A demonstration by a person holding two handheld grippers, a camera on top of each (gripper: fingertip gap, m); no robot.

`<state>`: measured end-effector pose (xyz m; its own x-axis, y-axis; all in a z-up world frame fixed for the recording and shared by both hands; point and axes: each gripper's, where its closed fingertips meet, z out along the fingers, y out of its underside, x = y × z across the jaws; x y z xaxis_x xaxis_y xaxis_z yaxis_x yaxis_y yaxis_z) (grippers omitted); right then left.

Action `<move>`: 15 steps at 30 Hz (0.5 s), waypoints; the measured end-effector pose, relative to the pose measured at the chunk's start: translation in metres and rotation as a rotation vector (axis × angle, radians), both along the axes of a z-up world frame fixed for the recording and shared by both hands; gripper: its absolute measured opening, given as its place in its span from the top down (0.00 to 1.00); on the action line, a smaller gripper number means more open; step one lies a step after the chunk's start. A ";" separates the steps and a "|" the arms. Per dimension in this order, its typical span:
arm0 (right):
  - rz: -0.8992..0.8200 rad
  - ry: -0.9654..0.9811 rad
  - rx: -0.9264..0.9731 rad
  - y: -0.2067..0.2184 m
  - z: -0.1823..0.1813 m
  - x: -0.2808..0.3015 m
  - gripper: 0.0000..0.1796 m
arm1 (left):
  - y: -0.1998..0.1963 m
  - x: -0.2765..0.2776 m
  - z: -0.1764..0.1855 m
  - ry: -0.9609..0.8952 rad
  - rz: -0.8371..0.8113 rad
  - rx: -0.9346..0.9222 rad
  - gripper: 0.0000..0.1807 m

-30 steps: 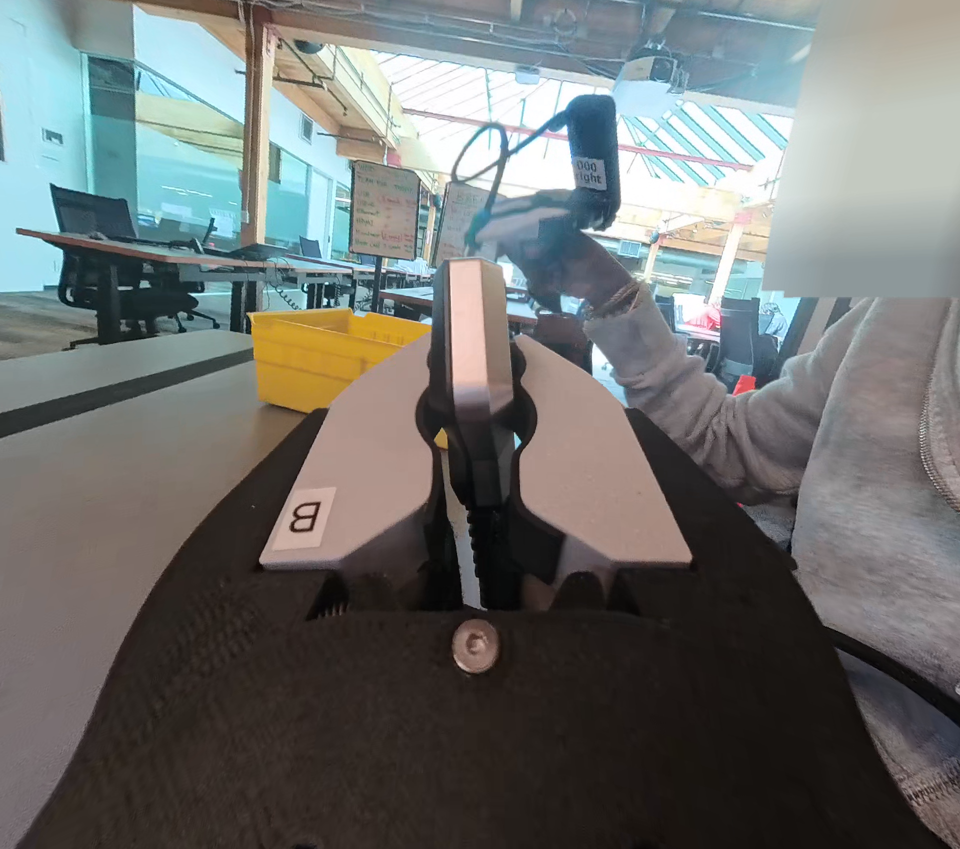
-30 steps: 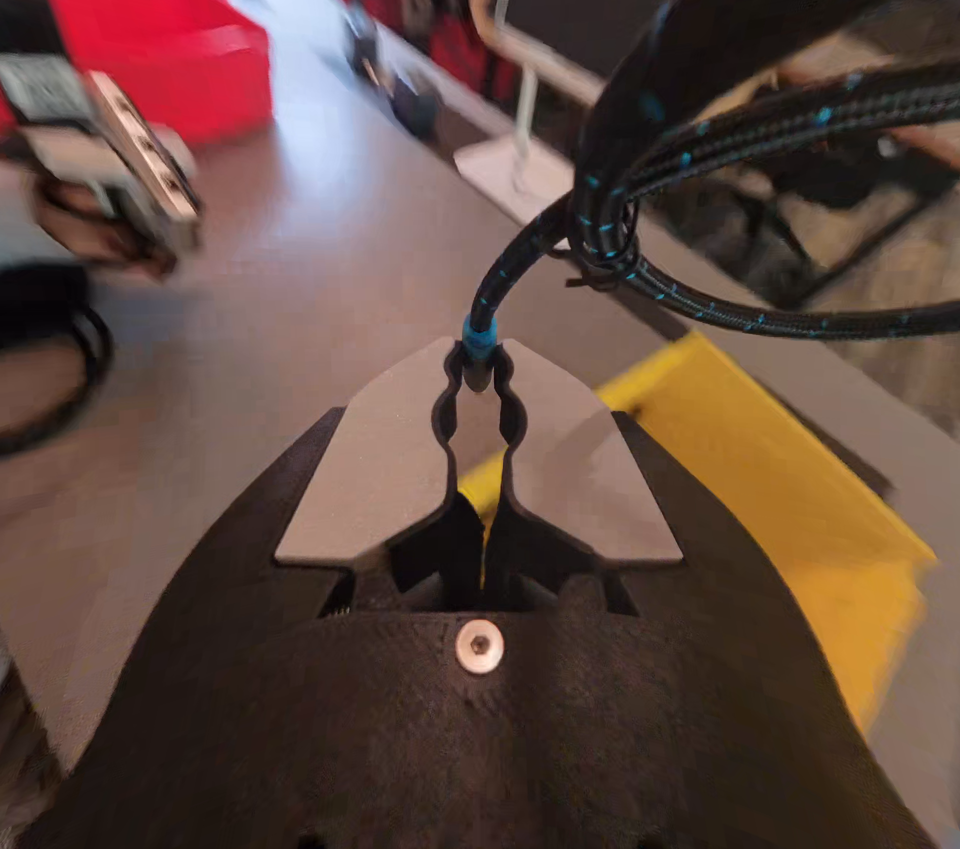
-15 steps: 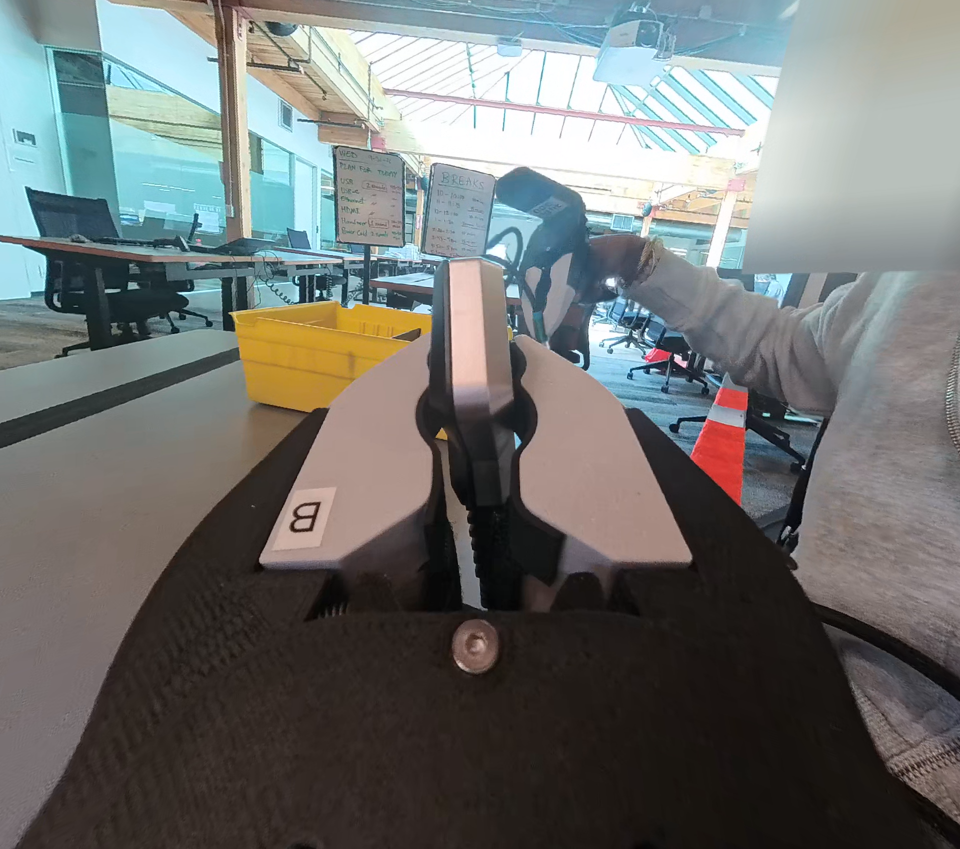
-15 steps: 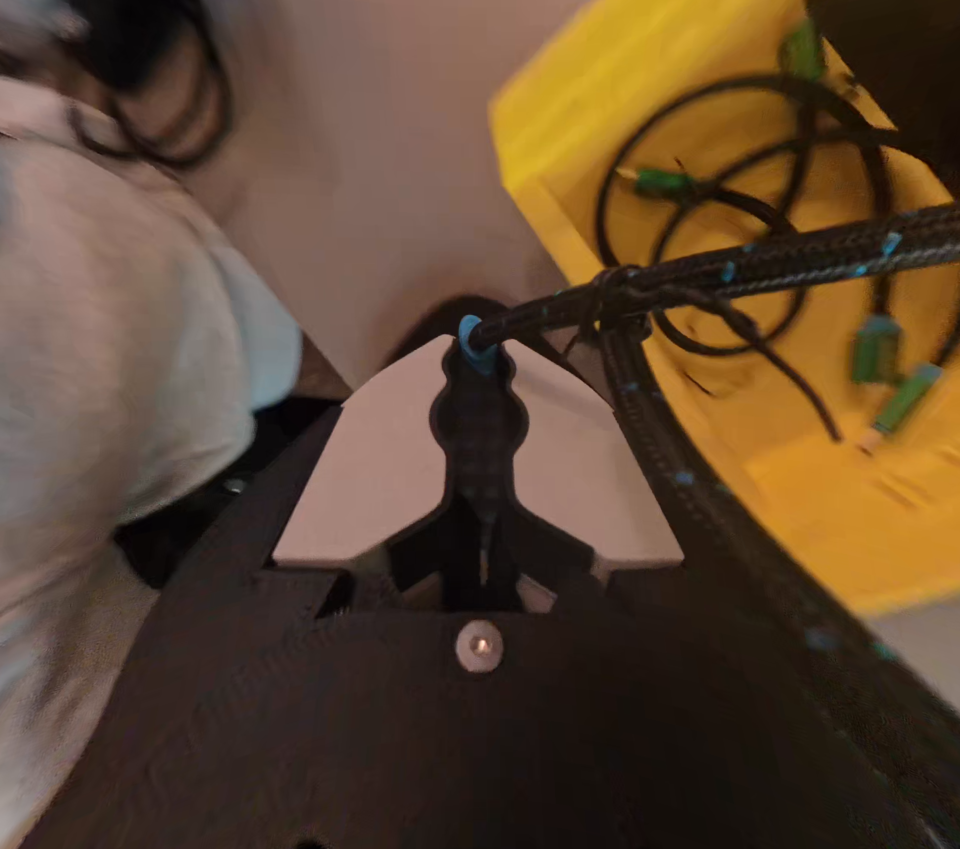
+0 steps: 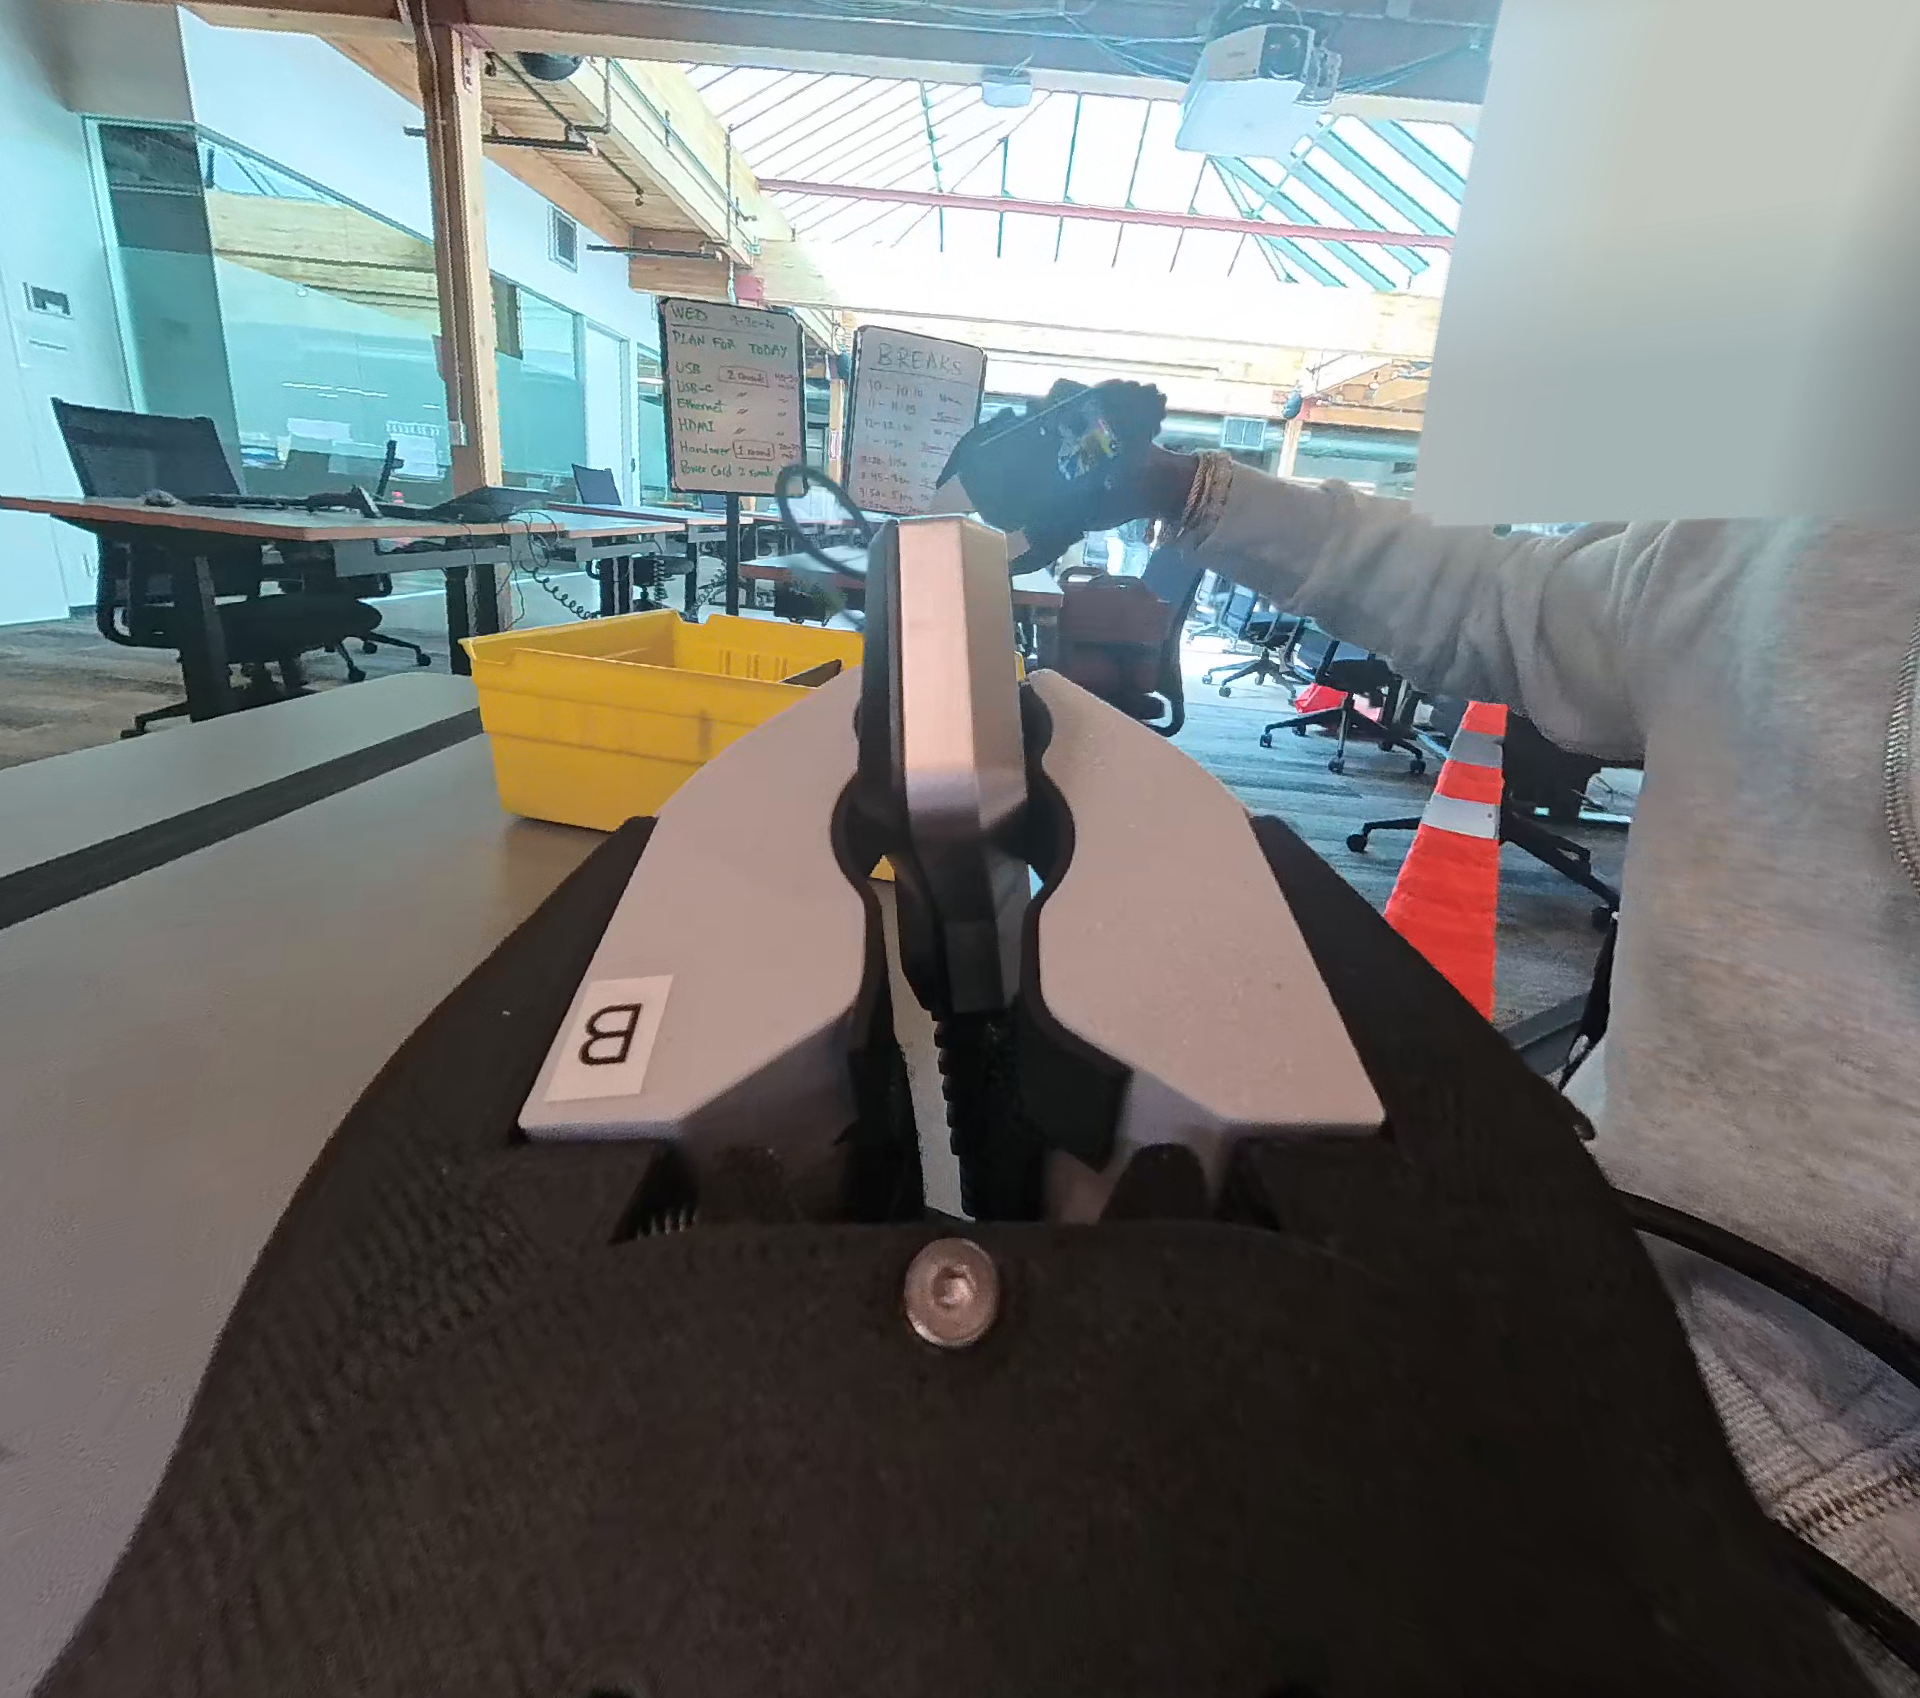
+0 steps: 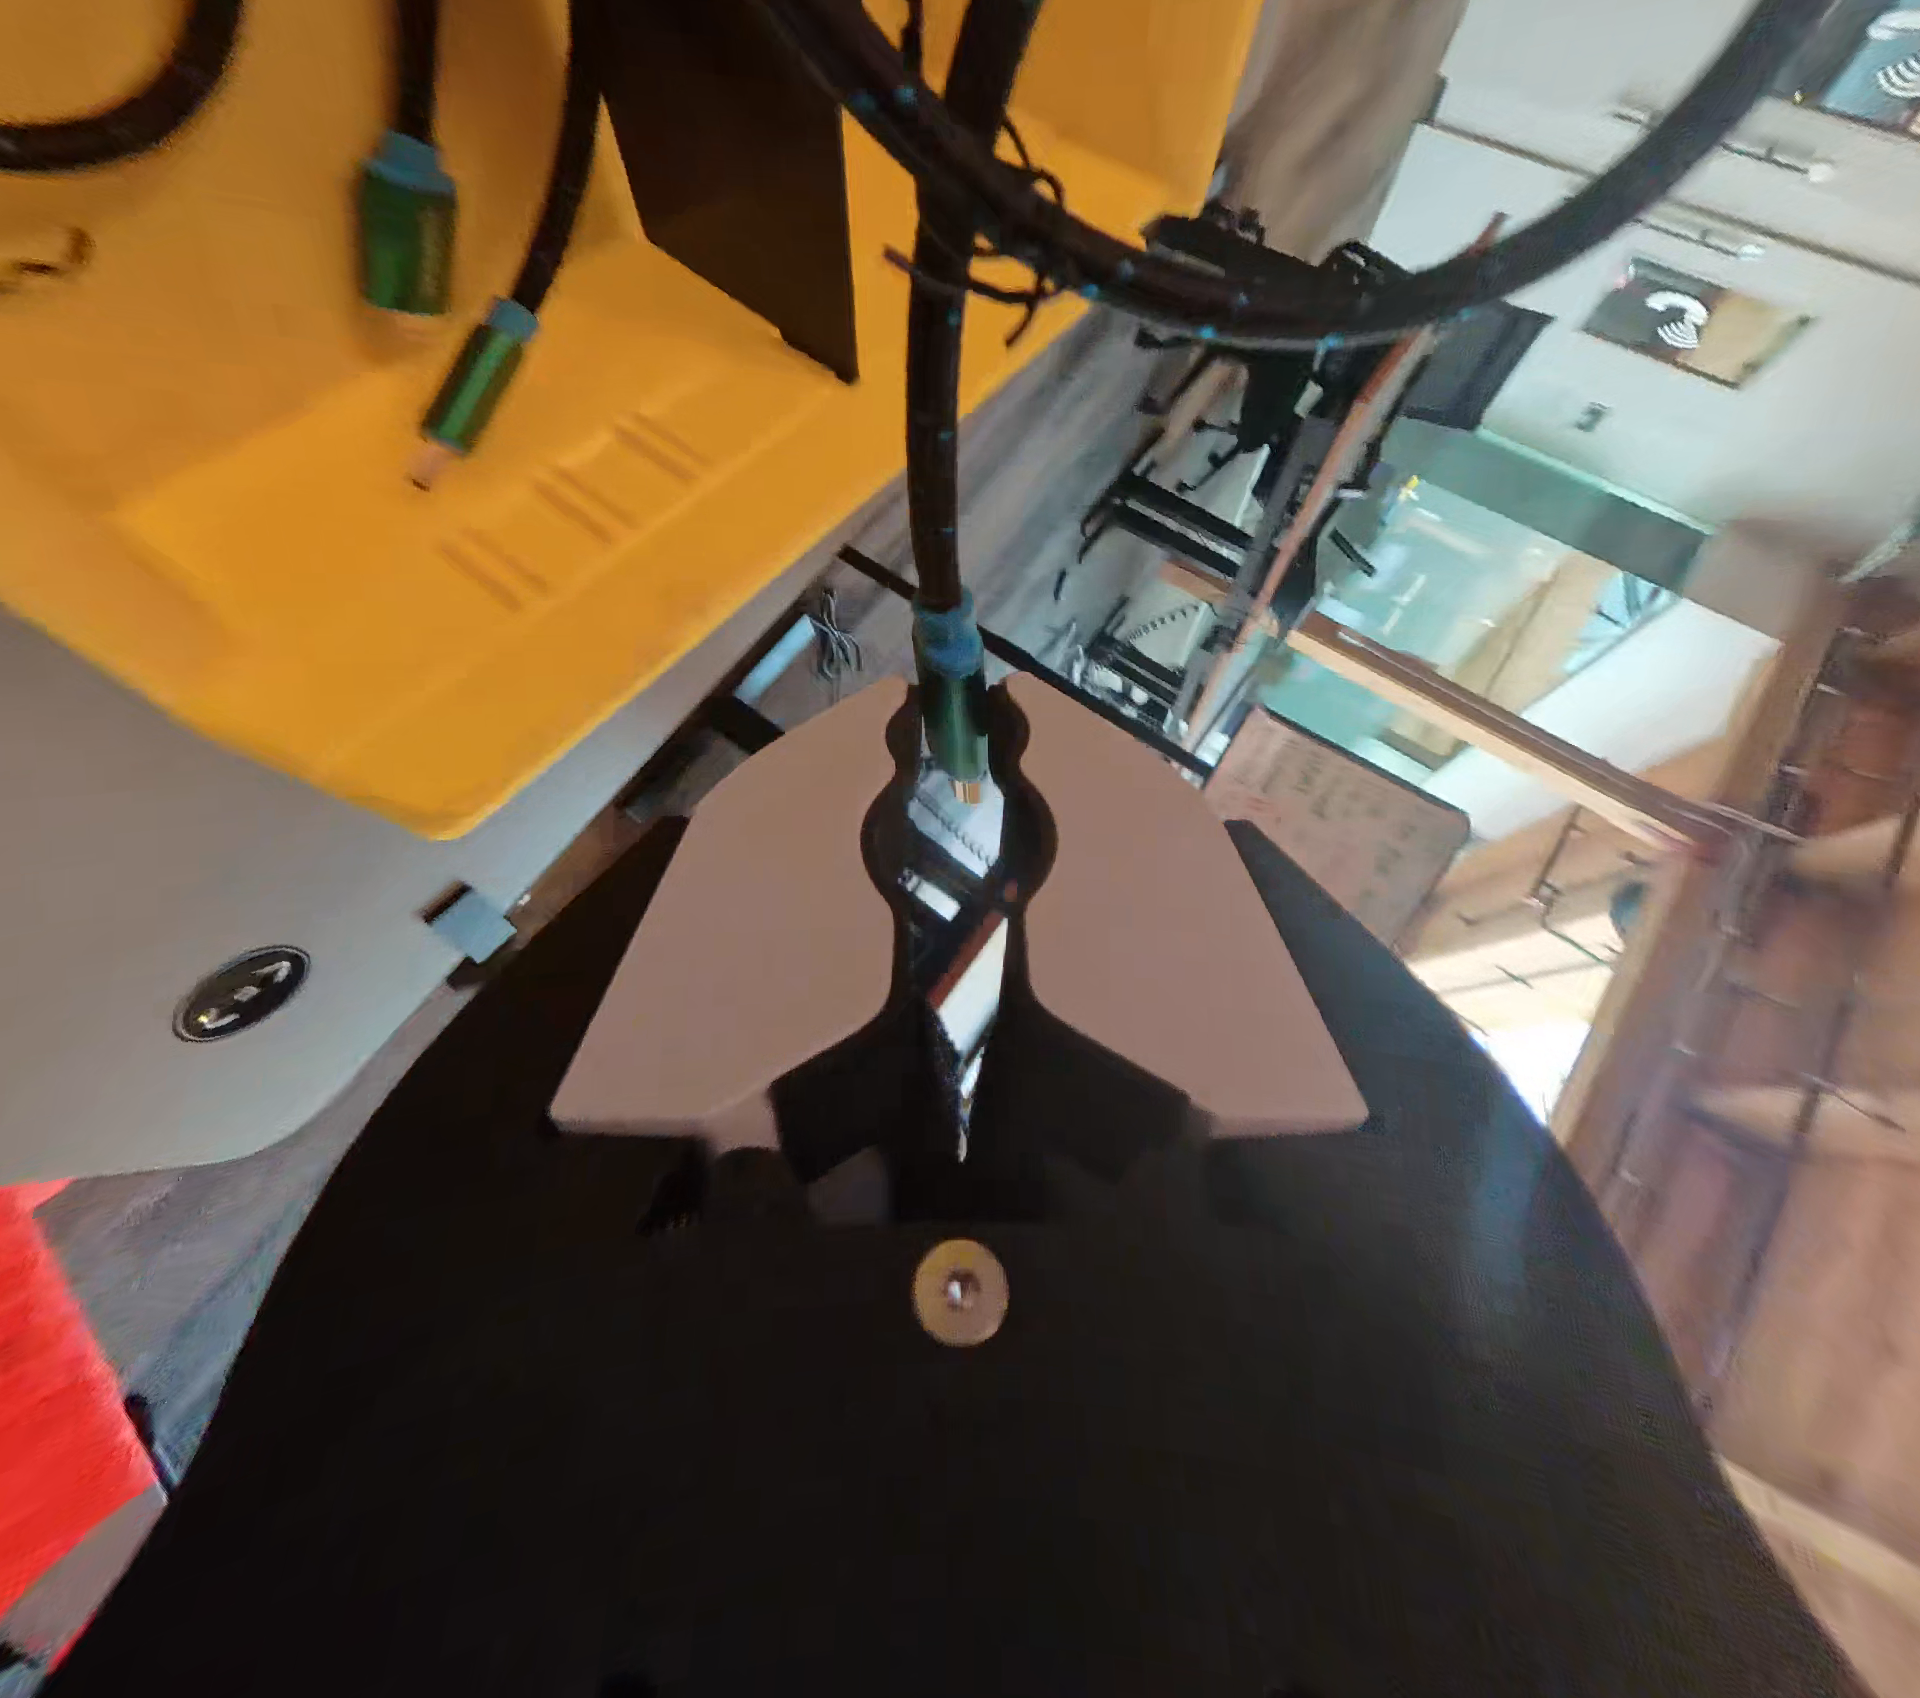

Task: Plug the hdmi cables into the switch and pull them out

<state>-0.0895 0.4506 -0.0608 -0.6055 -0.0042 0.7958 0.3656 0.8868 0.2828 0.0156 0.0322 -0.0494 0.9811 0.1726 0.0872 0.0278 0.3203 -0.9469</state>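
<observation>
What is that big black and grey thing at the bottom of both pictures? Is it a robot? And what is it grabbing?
It is no robot. A person holds a hand tool in each hand, and each tool has two grey fingers and a small camera looking along them. One picture comes from the left gripper, which is clamped on the switch, a flat silver and black box. Behind it a yellow bin stands on the grey table. The other picture comes from the right gripper, tipped over that bin. It pinches the green plug of a black braided HDMI cable. More cables lie in the bin.
</observation>
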 end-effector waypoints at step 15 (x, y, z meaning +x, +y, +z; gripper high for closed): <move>0.069 0.144 0.086 0.054 0.016 0.006 0.94 | 0.003 -0.001 -0.005 -0.005 -0.001 -0.018 0.88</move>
